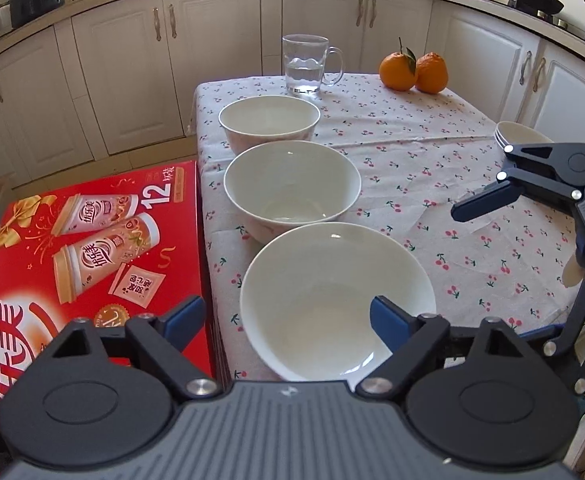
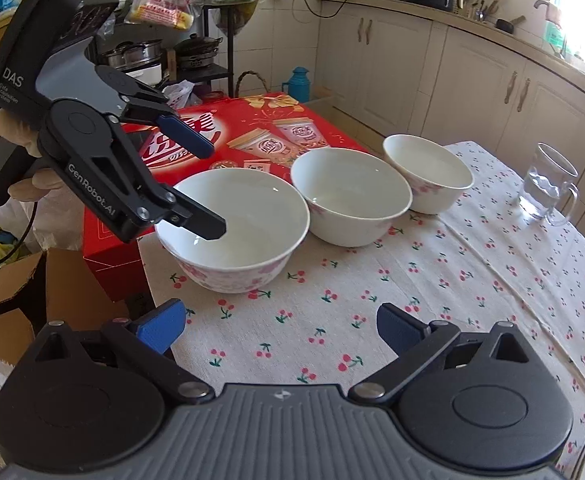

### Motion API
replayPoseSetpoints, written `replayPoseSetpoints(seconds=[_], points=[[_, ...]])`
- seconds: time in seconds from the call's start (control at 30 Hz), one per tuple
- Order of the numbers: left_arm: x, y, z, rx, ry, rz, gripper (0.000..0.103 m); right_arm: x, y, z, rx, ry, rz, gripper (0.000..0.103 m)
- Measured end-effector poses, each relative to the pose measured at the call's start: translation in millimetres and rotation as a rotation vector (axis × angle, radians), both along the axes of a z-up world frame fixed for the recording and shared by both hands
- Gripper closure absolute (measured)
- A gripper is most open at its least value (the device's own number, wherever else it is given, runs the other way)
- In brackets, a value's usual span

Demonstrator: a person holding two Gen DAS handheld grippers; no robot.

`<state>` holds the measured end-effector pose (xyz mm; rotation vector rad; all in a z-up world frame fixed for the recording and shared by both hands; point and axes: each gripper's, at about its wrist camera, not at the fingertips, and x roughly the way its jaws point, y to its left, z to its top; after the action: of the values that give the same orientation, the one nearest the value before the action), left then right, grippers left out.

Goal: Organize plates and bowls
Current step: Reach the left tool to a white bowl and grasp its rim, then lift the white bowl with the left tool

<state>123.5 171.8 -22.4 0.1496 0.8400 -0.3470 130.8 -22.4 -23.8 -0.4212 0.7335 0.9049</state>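
Three white bowls stand in a row along the table's left edge: a large near bowl (image 1: 336, 300) (image 2: 236, 232), a middle bowl (image 1: 292, 188) (image 2: 350, 196) and a smaller far bowl (image 1: 269, 118) (image 2: 428, 172). My left gripper (image 1: 282, 320) (image 2: 212, 192) is open, with one finger over the near bowl's inside and the other outside its left rim. My right gripper (image 2: 280, 326) (image 1: 480, 184) is open and empty above the cloth, to the right of the bowls. A small stack of white bowls (image 1: 520, 134) sits at the table's right edge.
A glass mug of water (image 1: 306, 64) (image 2: 546, 186) and two oranges (image 1: 414, 72) stand at the table's far end. A red drink carton (image 1: 84, 256) (image 2: 228, 136) lies against the table's left side. Kitchen cabinets (image 1: 132, 72) run behind.
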Motion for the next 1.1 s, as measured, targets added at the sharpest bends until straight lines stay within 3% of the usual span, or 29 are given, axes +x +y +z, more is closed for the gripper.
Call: replayPoseSetpoints(seconds=[0.2,0.37,0.7,1.1], points=[[5.9,3.9,-0.8,-0.033,0.031,-0.013,0.026,3.2,21.7,-5.8,-0.015,0.004,0.065,0.002],[9.2,4.8,-2.9,-0.047,0.055,-0.018,0.039,3.4,31.9,-7.1,-0.02,0.011,0.113,0.015],[12.8,5.0,-4.8,-0.066,0.072,-0.034,0.046,1.9,39.9,-10.1,-0.043,-0.022,0.144,0.025],[12.5,-0.5,-2.7,-0.047,0.07,-0.051,0.046,6.0,34.9,-8.5,-0.018,0.003,0.123,0.027]])
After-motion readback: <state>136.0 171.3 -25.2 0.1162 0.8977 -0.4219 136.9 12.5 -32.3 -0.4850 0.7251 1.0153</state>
